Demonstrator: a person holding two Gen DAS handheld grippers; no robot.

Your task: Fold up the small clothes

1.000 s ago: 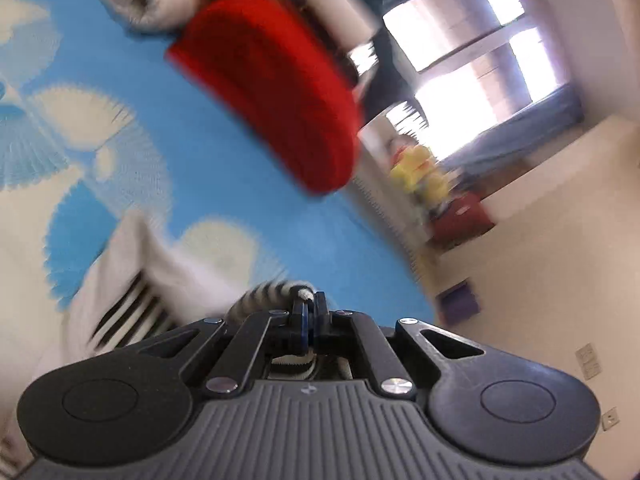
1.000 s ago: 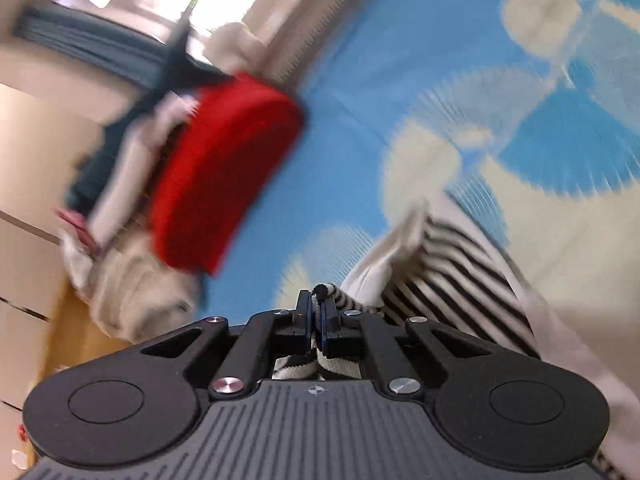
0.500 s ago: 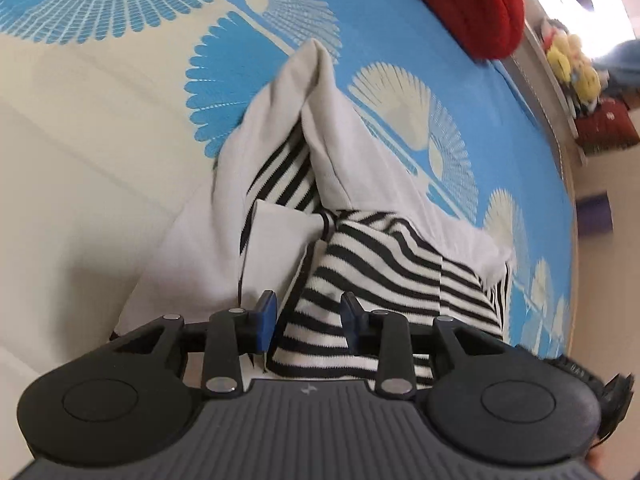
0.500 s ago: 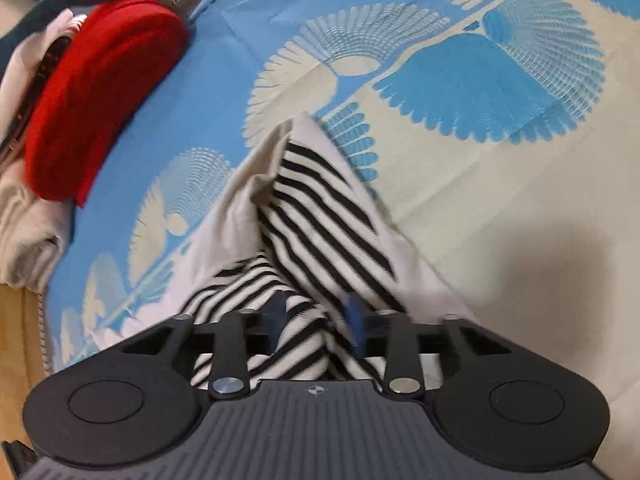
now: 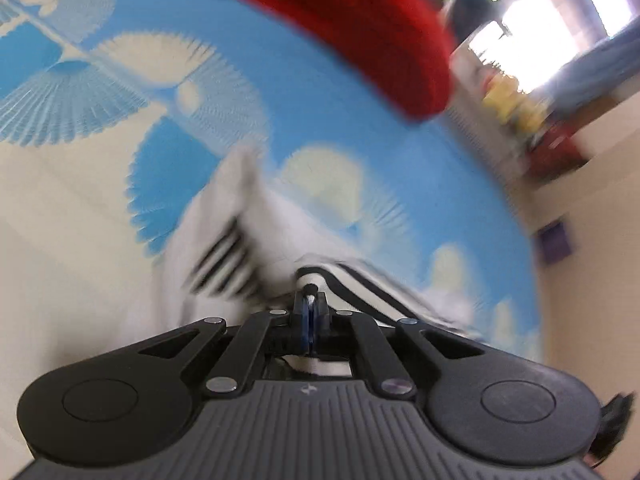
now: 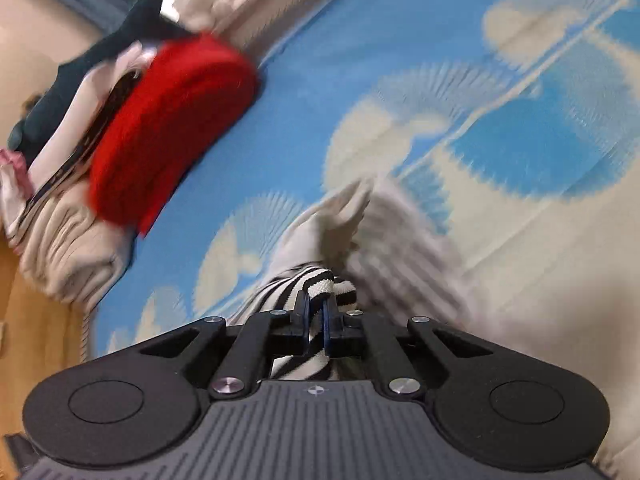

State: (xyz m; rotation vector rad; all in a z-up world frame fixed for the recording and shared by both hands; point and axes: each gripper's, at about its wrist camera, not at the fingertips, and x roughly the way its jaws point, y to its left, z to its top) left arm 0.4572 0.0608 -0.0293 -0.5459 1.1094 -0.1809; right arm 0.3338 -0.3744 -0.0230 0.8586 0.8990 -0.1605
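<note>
Left wrist view shows the left tongs, whose jaws have just been closing, pinched on a striped edge of the small garment, which lies on the blue and cream bedspread toward 12 o'clock. Right tongs have likewise just closed and clamp a striped fold of it, a red cushion at 10 o'clock.

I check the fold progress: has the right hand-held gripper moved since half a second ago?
Yes. The right hand-held gripper, shut on the black-and-white striped knit garment, has tilted up: the red folded knit cloth sits lower and larger in its view.
</note>
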